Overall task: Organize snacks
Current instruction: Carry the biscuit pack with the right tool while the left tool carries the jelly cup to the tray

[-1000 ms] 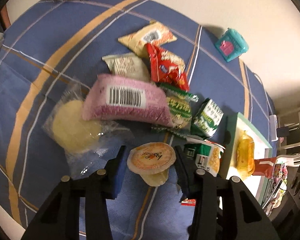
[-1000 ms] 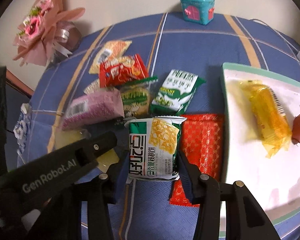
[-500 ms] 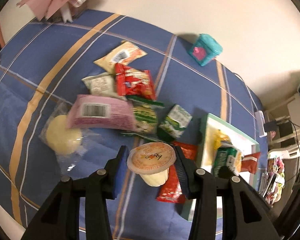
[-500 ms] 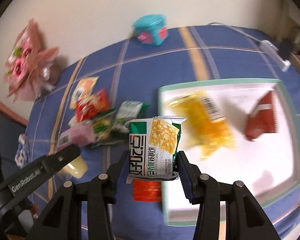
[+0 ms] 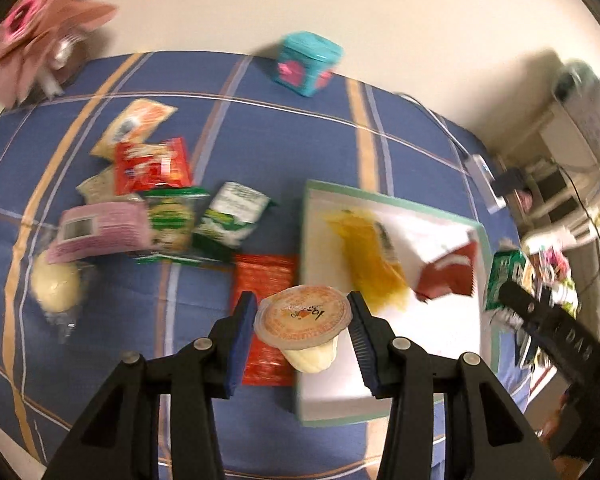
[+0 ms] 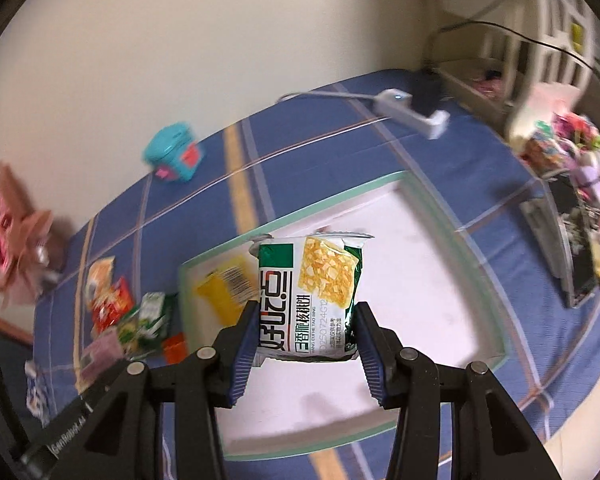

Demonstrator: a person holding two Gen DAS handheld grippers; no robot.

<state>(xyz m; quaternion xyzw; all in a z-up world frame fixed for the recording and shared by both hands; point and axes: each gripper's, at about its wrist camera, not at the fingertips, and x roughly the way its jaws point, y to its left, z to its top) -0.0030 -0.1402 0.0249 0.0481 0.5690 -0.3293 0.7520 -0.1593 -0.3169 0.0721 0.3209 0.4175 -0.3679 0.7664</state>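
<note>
My left gripper [image 5: 302,326] is shut on a jelly cup [image 5: 305,318] with an orange lid, held above the near left corner of the white tray [image 5: 432,340]. My right gripper [image 6: 306,334] is shut on a green-and-white cracker packet [image 6: 310,292], held above the tray [image 6: 412,280]. In the tray lie a yellow packet [image 5: 370,256] and a red packet [image 5: 450,274]. A heap of snacks [image 5: 160,208] lies on the blue cloth left of the tray, with a flat red packet [image 5: 264,280] beside the tray.
A teal toy box [image 5: 308,62] stands at the back of the table. A pink bouquet [image 5: 40,36] is at the far left. A white power strip [image 6: 412,114] lies behind the tray. Cluttered shelves [image 5: 560,184] stand to the right.
Both grippers have swung right toward the tray, each still holding its snack. The cracker packet is now over the tray's middle, the jelly cup over its near left corner.
</note>
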